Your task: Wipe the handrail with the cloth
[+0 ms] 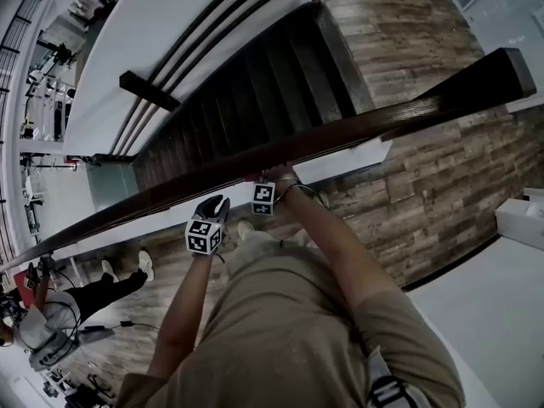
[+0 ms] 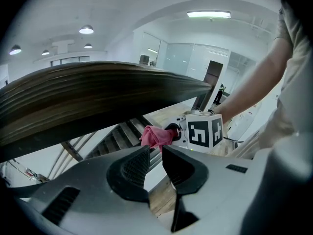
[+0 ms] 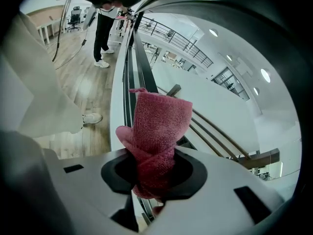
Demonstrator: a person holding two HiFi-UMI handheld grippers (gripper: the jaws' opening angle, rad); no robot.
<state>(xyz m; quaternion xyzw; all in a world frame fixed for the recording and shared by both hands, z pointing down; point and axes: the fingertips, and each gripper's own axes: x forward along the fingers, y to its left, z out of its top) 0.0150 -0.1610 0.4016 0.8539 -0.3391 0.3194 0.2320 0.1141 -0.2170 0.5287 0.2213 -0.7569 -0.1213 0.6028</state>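
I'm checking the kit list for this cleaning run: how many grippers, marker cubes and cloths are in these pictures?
Grippers: 2, the left gripper open and empty, the right gripper shut on the cloth
Marker cubes: 2, one on each gripper
Cloths: 1, the pink cloth
Total: 5
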